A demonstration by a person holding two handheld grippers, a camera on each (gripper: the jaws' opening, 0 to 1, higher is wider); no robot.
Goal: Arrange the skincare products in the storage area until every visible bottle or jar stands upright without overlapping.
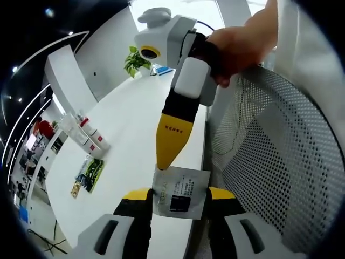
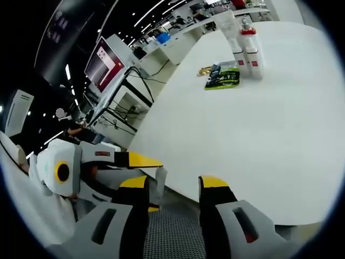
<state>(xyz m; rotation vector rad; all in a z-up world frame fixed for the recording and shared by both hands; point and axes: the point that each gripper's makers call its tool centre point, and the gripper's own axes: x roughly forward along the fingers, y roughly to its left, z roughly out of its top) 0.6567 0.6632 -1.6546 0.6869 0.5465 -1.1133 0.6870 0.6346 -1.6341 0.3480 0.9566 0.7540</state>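
Observation:
A silver sachet (image 1: 180,191) with dark print spans the gap between the yellow-tipped jaws of my left gripper (image 1: 179,195), which are shut on its side edges. My right gripper (image 1: 172,154), held by a hand (image 1: 237,48), comes down from above, and its yellow tip touches the sachet's top edge. In the right gripper view my right gripper (image 2: 173,183) stands open with nothing between its jaws. The left gripper (image 2: 152,183) reaches in from the left with the sachet (image 2: 160,181) seen edge-on. Two white bottles (image 1: 90,134) (image 2: 247,48) with red marks stand upright far across the table.
A green packet (image 1: 89,175) (image 2: 223,75) lies flat on the white table (image 1: 135,124) (image 2: 259,129) near the bottles. A white mesh chair (image 1: 269,145) stands close on the right. A potted plant (image 1: 135,62) sits at the table's far end.

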